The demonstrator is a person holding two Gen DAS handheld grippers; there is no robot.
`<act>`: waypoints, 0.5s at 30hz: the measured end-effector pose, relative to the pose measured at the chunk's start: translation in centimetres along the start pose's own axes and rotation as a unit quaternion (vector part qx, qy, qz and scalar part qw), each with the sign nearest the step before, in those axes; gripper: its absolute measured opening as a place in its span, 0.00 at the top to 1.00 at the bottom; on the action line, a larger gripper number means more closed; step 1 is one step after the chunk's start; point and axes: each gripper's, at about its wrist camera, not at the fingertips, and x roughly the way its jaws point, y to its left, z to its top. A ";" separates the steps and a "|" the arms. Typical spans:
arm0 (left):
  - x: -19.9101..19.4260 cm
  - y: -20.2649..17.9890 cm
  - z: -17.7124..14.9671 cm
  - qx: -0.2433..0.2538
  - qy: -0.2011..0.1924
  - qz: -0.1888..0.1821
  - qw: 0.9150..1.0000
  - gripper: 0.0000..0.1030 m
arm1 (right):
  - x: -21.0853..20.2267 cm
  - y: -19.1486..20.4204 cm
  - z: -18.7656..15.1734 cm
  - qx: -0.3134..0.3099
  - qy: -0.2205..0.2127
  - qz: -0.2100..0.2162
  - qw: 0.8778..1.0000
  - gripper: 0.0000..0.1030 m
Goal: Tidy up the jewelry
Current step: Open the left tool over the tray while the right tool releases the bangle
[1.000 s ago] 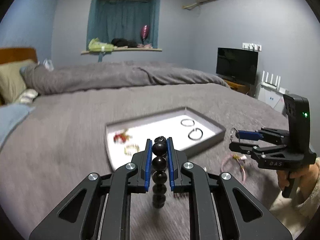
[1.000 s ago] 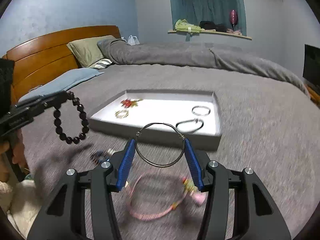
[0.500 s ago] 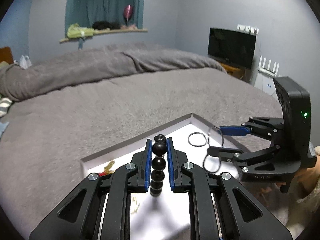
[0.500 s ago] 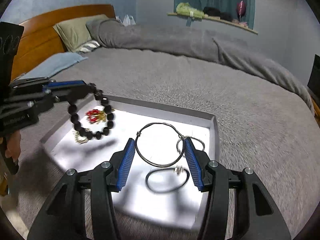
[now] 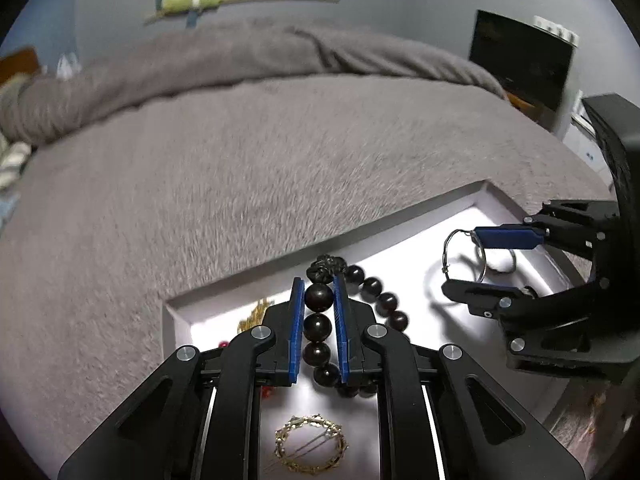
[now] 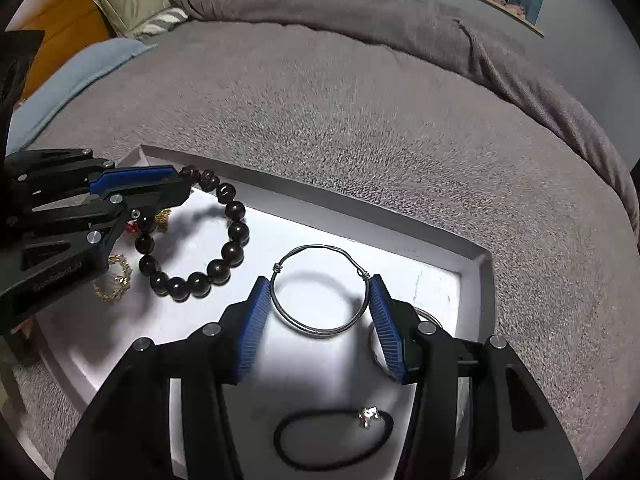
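My left gripper [image 5: 318, 292] is shut on a dark bead bracelet [image 5: 318, 326], held low over the white tray [image 5: 176, 312]; its beads hang down onto or just above the tray floor in the right wrist view [image 6: 224, 256]. My right gripper [image 6: 320, 300] is shut on a thin silver wire bangle [image 6: 320, 330] above the tray's right half; it also shows in the left wrist view [image 5: 464, 256]. In the tray lie a gold ring-shaped piece [image 5: 310, 448], a black cord bracelet with a silver charm [image 6: 332, 440], and a silver ring [image 5: 500, 264].
The tray [image 6: 472, 256] rests on a grey bedspread [image 6: 360, 120]. Red and gold pieces [image 6: 160, 216] lie at the tray's left end. A rolled grey duvet [image 6: 320, 4], pillows and a wooden headboard are at the back. A TV [image 5: 520, 60] stands to the right.
Both grippers have moved forward and down over the tray with their bracelets. The bead bracelet now hangs low at the tray's left half, the wire bangle over the right half.
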 end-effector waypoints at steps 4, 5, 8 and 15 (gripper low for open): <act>1.0 0.6 0.3 -0.012 0.024 -0.007 1.000 0.85 | 0.9 0.0 -0.1 0.005 0.023 0.001 1.000 0.51; 1.0 0.5 0.2 -0.009 0.024 -0.005 1.000 0.85 | 0.9 0.1 -0.2 0.005 0.023 0.001 1.000 0.51; 0.8 0.3 0.1 -0.003 0.021 -0.001 1.000 0.85 | 0.7 0.0 -0.3 0.008 0.021 0.004 1.000 0.51; -1.4 0.6 -0.3 -0.015 -0.026 -0.005 1.000 0.64 | -1.9 -0.8 -0.8 0.038 -0.033 0.013 0.999 0.45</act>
